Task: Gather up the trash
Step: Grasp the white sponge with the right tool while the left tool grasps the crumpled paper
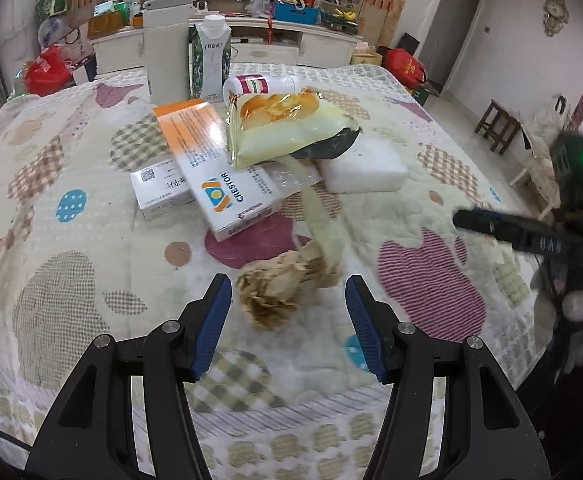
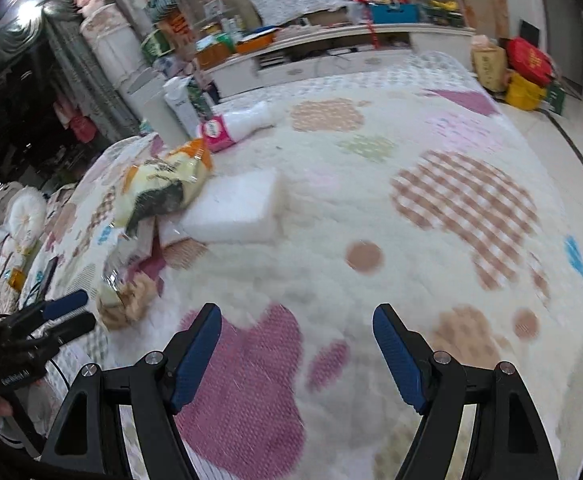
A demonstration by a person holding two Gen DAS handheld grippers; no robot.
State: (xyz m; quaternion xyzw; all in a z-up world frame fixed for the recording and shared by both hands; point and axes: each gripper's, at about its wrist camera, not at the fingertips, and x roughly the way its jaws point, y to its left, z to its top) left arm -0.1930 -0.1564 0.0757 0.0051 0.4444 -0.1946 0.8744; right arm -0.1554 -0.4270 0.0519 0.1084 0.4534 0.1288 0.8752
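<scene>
Left gripper (image 1: 287, 304) wide apart, nothing between the fingers; the crumpled brown paper wad (image 1: 283, 288) lies on the quilted bed cover (image 1: 71, 280) just ahead of it, toward the near edge of the bed. We judge this wad to be the piece in hand. Right gripper (image 2: 297, 332) also spread wide and carrying nothing, hovering over bare cover toward the right side of the bed, well apart from the pile.

To take the wad well, we would bring the left gripper forward until the wad sits between the pads, low enough to bite its bulk and not the cover beneath. A pale strip (image 1: 323, 220) runs from the pile down to the wad and seems to touch it; we cannot tell if it is attached, so we would lift slowly and watch for drag.

Rest of the trash, mid-bed: yellow snack bag (image 1: 287, 128) lying on an orange-and-white box (image 1: 215, 168), that box overlapping a small white box (image 1: 159, 192); white foam block (image 1: 363, 168) just beside the bag; a bottle (image 1: 257, 86) on its side behind.

Containers: a milk carton (image 1: 211, 60) stands upright at the far edge, capped, contents hidden. Both boxes look closed. No bin or trash bag shows in either view.
</scene>
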